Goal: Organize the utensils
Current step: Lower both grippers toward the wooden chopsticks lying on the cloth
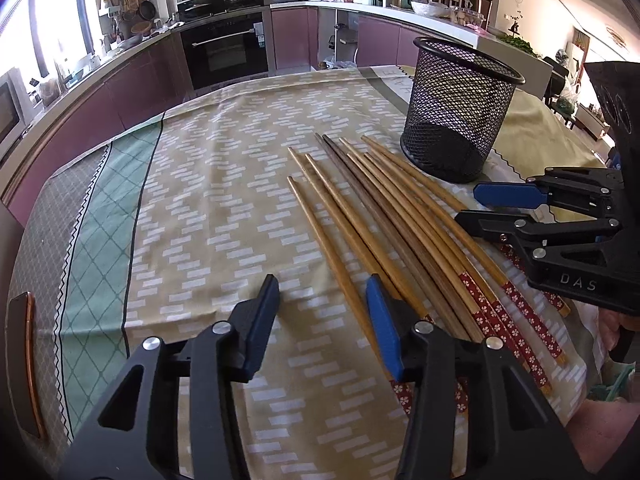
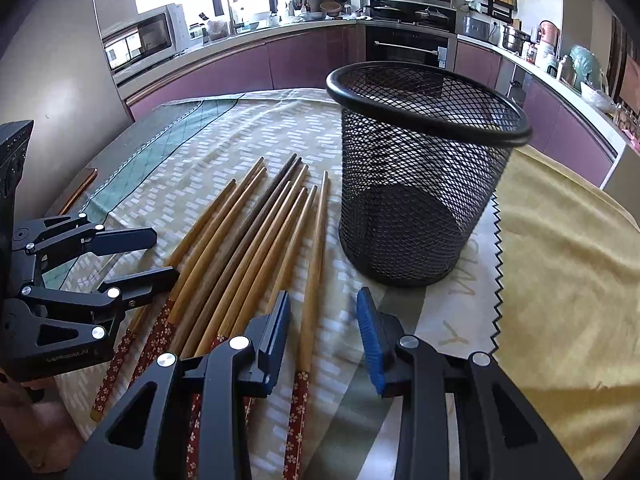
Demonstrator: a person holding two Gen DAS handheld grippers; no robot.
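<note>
We judge the thin wooden chopsticks with red floral ends [image 2: 256, 248] light, stiff and prone to roll, best pinched mid-shaft. They lie fanned on the cloth just beside the black wire-mesh cup [image 2: 424, 176]. Our left gripper [image 1: 324, 320] and right gripper [image 2: 324, 336] stand part-open, grasping nothing.

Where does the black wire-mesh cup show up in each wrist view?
Left wrist view: black wire-mesh cup stands upper right, beyond the far tips of the wooden chopsticks.
Right wrist view: the cup fills the centre right, just right of the chopsticks.
Shared landmark: the black built-in oven behind.
</note>
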